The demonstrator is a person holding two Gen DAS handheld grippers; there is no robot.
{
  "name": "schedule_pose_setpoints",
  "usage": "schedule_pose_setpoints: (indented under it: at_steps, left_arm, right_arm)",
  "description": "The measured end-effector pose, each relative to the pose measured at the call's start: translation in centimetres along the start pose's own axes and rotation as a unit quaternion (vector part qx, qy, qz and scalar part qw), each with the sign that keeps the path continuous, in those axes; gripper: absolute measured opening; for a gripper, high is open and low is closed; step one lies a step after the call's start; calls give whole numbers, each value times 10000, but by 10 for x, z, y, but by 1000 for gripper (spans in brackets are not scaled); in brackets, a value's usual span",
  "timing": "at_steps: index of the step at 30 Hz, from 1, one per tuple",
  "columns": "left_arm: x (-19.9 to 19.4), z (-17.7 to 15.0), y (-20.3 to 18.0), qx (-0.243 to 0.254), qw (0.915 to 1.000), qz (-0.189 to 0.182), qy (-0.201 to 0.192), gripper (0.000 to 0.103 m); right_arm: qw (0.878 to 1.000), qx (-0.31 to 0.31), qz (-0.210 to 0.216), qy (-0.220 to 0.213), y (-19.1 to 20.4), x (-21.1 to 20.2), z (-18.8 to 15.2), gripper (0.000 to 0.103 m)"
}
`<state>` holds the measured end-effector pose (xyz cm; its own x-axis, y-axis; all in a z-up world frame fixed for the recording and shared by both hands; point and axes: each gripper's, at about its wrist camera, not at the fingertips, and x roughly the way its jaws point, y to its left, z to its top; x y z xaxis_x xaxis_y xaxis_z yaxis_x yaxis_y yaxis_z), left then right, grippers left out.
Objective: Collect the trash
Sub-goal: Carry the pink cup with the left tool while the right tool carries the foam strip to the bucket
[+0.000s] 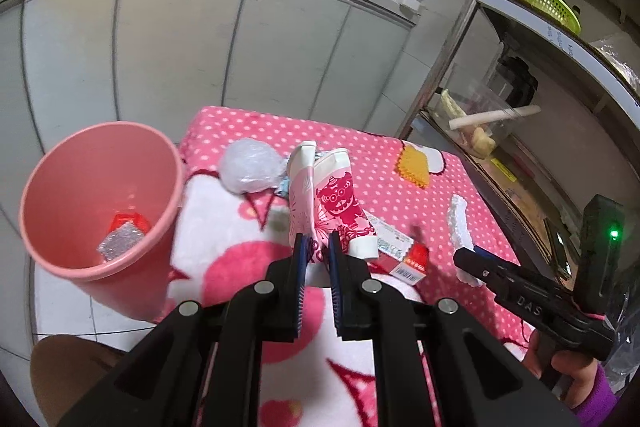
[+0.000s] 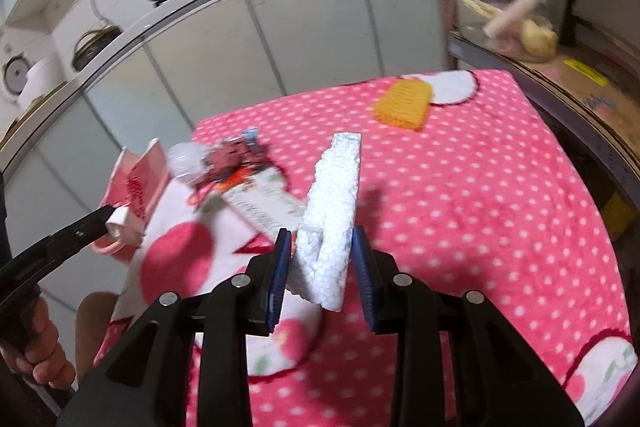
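While the pink polka-dot fleece blanket (image 1: 452, 187) covers the table, several pieces of trash crowd its left half: one crumpled clear plastic bag (image 1: 250, 166), one red-and-white flat cardboard box (image 1: 400, 251) and a small crinkled wrapper, too blurred to identify, between them. One yellow patch (image 1: 414, 165) printed on the blanket lies farther back, well apart from the trash. Beside the table's left edge stands one pink plastic waste bin (image 1: 68, 187), tilted in the left wrist view, with one red-and-silver scrap (image 1: 124, 233) already at its bottom. Grey cabinet doors (image 1: 180, 39) rise behind, with two black pans on the counter above, and a metal shelf rack (image 1: 452, 39) stands at the right.

The left gripper (image 1: 318, 247) reaches forward at a narrow spread, its blue pads clamping the lower end of one pink-and-white milk carton with a red lion print (image 1: 334, 203), which stands upright above the blanket just in front of the plastic bag and box. The right gripper (image 2: 322, 255) points across the blanket, its jaws closed on one white slab of polystyrene foam (image 2: 334, 211) that rises upright between the pads. From the right wrist view, the left tool enters low at the left edge, a person's fingers (image 2: 44, 359) wrapped around its handle.
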<state>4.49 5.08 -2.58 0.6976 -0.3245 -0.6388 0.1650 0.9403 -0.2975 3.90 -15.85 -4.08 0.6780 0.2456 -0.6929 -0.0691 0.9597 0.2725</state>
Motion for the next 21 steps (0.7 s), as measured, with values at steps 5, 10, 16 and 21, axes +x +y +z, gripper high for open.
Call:
schedule_pose_setpoints:
  at_steps: [5, 10, 16, 21]
  left_arm:
    - [-19, -5, 11, -14, 9995, 240, -191, 10]
    - [-34, -6, 26, -85, 9983, 465, -336, 10]
    - [-51, -8, 53, -244, 9952, 791, -517, 10]
    - [-64, -8, 82, -437, 9906, 1104, -683, 10]
  right_arm:
    - [9990, -381, 249, 19, 33, 2, 0, 32]
    - [9960, -690, 573, 42, 70, 10, 2, 32]
    - [9895, -1083, 953, 65, 112, 17, 9, 32]
    - [9839, -1310, 1211, 108, 147, 29, 16, 32]
